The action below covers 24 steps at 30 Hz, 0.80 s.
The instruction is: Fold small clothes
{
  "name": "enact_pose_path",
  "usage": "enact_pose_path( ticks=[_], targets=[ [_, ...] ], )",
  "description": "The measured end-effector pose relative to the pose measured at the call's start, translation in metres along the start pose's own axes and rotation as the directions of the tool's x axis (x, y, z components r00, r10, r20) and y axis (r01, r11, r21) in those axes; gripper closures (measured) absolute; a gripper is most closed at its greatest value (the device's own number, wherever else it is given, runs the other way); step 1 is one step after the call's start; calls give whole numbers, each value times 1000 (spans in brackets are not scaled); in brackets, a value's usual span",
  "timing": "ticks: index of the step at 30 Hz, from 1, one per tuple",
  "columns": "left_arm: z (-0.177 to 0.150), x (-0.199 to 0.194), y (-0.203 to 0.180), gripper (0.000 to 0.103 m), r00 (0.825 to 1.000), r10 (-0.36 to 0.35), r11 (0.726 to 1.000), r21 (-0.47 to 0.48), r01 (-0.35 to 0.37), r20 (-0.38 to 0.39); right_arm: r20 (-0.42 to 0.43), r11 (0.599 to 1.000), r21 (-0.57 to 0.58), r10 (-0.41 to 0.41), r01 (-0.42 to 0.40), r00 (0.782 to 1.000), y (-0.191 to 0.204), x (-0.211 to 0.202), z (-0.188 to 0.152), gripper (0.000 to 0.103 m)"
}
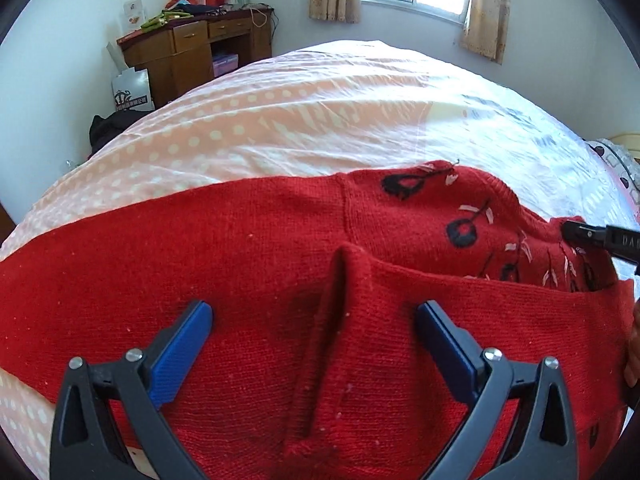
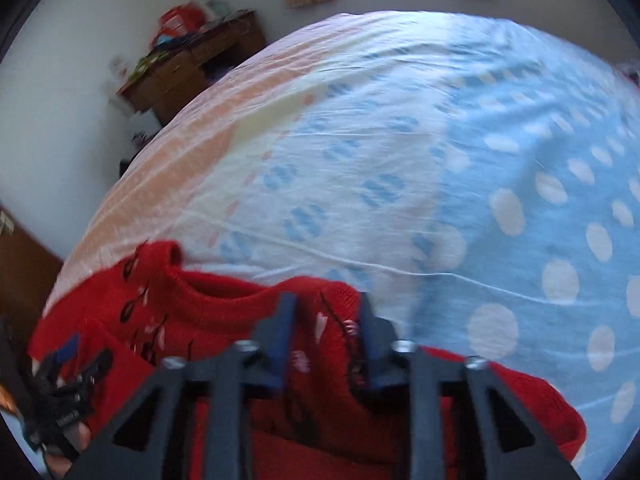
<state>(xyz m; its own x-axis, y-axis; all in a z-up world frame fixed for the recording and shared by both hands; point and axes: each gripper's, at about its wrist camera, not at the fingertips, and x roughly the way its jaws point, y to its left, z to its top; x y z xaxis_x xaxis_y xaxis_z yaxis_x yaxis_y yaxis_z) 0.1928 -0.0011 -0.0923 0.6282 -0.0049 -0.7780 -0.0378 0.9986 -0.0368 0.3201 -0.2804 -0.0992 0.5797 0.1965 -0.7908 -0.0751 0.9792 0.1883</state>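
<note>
- One red sweater [image 1: 256, 248] is spread on the bed [image 1: 304, 120], a sleeve folded across its body, presumably as a first fold.
- Left claw [image 1: 314, 322] is held wide open above the sleeve ridge; nothing is gripped. It is judged to be poised for a pinch.
- Right claw [image 2: 325, 320] is narrowed around patterned knit near the collar, apparently gripping the sweater so that the edge can be lifted.
- Count: one sweater, two claws, one wooden desk [image 1: 188, 52] by the wall.
</note>
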Motion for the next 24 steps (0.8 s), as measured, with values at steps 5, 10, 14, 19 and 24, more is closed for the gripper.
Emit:
enact_pose_path(
  ticks=[5,10,14,19,24],
  targets=[
    [1,-2,3,0,1000,-10,1000,-7,10,1,171,982,-169,-50,79,984,40,-51,-17,86],
    [1,-1,3,0,1000,-11,1000,-8,11,2,375,925,-331,-54,188,926,78,-117,-45,86],
    [0,-2,2,0,1000,-12,1000,-9,12,3,504,766,-433,-232,476,832,97,-107,-64,86],
    [0,-3,2,0,1000,-11,1000,-8,11,2,271,750,-350,-493,562,827,44,-34,-37,67],
    [0,-3,3,0,1000,-13,1000,-9,13,5,310,899,118,-438,423,844,-23,-84,-14,39]
  ],
)
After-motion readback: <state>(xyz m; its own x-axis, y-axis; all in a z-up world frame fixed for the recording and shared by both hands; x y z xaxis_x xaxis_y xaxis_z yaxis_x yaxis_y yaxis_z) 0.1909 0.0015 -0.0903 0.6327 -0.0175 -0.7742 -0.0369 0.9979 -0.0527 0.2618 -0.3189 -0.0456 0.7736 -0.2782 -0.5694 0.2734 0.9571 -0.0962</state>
